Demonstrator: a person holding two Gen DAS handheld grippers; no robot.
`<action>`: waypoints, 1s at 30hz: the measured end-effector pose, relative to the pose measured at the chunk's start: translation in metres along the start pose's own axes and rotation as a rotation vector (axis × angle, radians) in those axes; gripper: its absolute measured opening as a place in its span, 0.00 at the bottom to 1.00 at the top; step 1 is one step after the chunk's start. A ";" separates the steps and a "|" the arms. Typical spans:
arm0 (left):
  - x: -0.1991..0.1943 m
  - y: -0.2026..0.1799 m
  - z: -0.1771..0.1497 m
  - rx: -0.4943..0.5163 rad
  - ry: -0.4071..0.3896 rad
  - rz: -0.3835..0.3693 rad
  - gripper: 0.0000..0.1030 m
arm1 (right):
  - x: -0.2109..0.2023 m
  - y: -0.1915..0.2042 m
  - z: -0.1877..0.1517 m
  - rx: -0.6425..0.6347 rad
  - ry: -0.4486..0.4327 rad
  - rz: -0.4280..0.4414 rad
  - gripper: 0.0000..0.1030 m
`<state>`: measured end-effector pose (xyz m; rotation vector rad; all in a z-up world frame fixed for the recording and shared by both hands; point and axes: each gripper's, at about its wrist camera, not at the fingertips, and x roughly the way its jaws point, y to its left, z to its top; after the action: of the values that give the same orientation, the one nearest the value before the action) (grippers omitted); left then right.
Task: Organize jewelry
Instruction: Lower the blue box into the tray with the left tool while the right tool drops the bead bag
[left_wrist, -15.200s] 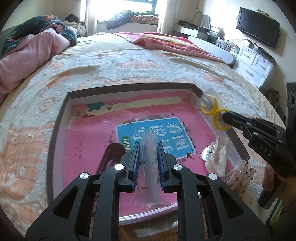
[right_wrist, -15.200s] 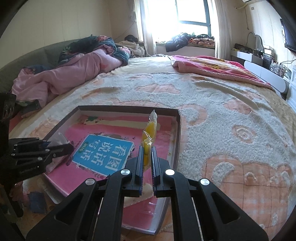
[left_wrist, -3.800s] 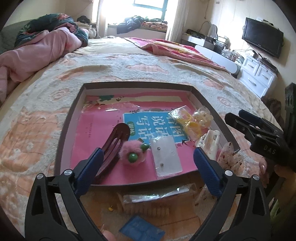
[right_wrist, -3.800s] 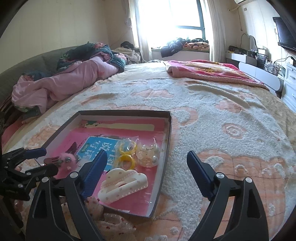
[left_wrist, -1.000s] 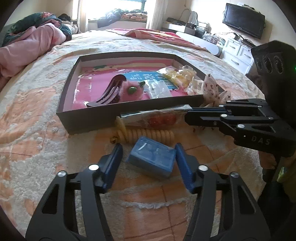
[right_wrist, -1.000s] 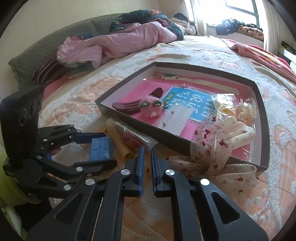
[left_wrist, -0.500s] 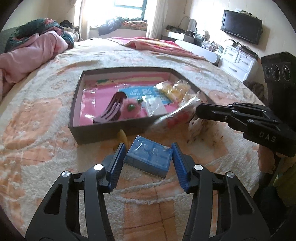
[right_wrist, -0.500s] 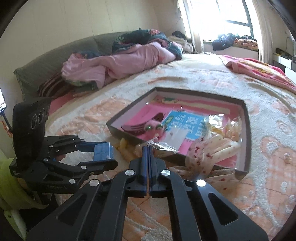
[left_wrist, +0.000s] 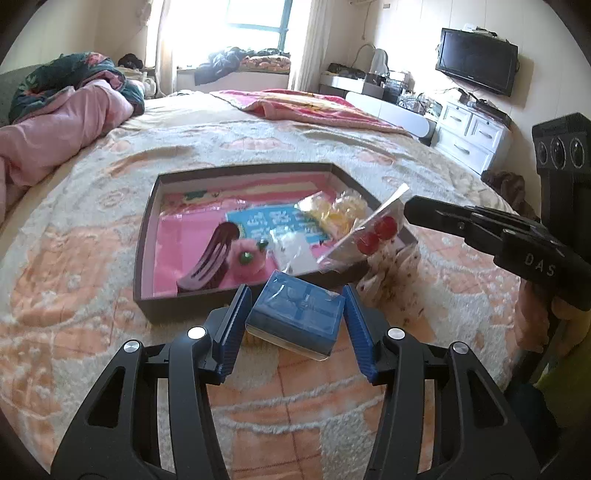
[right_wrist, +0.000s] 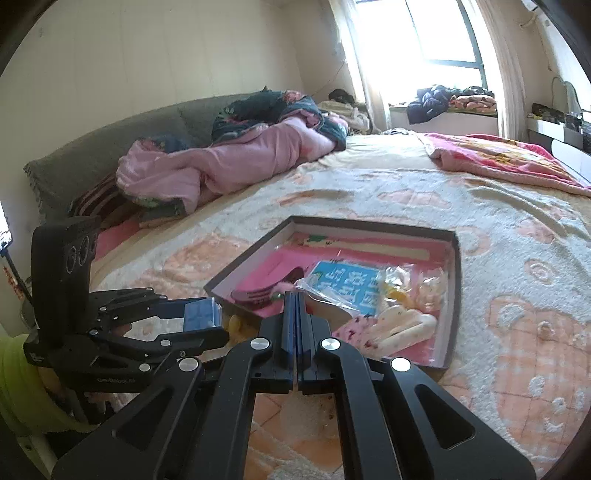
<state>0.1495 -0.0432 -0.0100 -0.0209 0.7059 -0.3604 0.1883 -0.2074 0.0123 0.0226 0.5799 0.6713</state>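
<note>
Only the left wrist view shows two red beads inside the clear packet (left_wrist: 364, 230) my right fingers (right_wrist: 296, 295) pinch shut at centre frame. My left fingers (left_wrist: 295, 314) clamp the blue box (left_wrist: 295, 317) at lower centre. The tray (left_wrist: 147, 236) behind holds a hair clip (left_wrist: 210, 258), a pink pompom (left_wrist: 247, 258) and yellow packets (left_wrist: 332, 212).

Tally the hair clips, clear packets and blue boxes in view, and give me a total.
Hair clips: 2 (maroon clip, white claw clip)
Clear packets: 4 (stud packet, yellow packet, pale packet, red-bead packet)
Blue boxes: 1 (blue box)
Total: 7
</note>
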 end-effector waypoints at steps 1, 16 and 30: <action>0.000 0.000 0.002 0.001 -0.003 0.000 0.41 | -0.001 -0.002 0.001 0.004 -0.004 -0.001 0.01; 0.013 -0.003 0.025 0.004 -0.023 0.001 0.41 | -0.013 -0.022 0.012 0.031 -0.057 -0.053 0.01; 0.046 0.016 0.046 -0.038 0.004 0.039 0.41 | 0.001 -0.054 0.027 0.069 -0.058 -0.112 0.01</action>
<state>0.2166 -0.0477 -0.0059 -0.0428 0.7163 -0.3099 0.2347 -0.2449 0.0236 0.0726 0.5444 0.5398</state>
